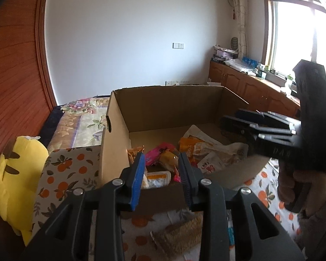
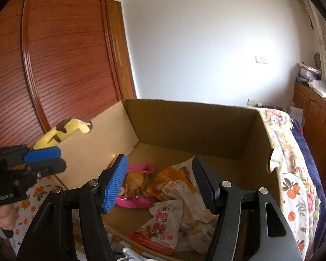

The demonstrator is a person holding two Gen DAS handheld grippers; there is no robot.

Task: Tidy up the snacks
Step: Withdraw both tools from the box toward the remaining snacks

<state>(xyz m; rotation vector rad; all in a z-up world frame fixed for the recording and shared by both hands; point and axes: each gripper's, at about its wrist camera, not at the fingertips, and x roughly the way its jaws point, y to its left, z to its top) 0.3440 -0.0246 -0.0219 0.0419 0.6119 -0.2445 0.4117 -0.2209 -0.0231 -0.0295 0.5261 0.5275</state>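
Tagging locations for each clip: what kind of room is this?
Most likely a home bedroom: a bed with a floral bedspread, a wooden wardrobe, and a yellow plush toy beside the cardboard box of snacks.

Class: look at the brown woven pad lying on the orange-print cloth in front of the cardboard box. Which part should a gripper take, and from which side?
Probably the long edge of the brown woven pad, from above. It lies flat on the cloth, so only its thin rim gives the pads something to pinch. The left gripper hangs over it with nothing between its fingers.
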